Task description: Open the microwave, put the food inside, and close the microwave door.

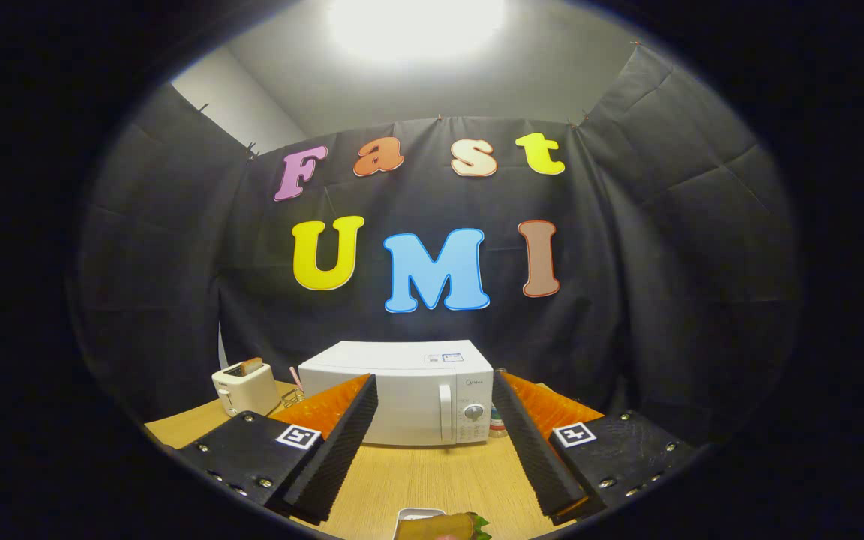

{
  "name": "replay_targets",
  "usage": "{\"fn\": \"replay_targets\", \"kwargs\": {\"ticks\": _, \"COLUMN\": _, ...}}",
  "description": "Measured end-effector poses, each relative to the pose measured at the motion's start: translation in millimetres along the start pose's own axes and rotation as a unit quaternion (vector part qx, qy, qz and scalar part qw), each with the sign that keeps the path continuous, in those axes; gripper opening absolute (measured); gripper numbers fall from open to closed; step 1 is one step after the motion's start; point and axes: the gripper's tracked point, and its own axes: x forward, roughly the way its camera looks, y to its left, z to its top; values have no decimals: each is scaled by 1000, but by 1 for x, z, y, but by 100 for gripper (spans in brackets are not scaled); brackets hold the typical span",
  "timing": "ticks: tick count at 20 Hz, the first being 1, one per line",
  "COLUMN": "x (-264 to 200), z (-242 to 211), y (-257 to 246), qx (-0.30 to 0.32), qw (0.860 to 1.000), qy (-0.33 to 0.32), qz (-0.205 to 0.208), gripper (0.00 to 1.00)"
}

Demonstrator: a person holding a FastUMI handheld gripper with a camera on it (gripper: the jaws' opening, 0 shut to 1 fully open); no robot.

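A white microwave (409, 394) stands on the wooden table (432, 476) beyond my fingers, its door shut, with a vertical handle (445, 411) and a round dial (473, 412) on its right side. My gripper (436, 439) is open, its two fingers spread wide with only bare table between them. Close below them lies the food, a sandwich (443, 527) with green leaf on a small white plate (411, 516), partly cut off at the near edge.
A white toaster (246, 386) with a slice of bread in it stands left of the microwave. A small wire holder (294, 394) sits between the two. A small bottle (499, 427) peeks out right of the microwave. Black cloth walls close the booth behind.
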Motion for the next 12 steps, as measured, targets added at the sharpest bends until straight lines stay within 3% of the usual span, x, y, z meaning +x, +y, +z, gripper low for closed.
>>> {"fn": "replay_targets", "kwargs": {"ticks": 12, "x": 74, "z": -14, "y": -6, "qx": 7, "qw": 1000, "qy": 8, "qz": 19, "gripper": 97}}
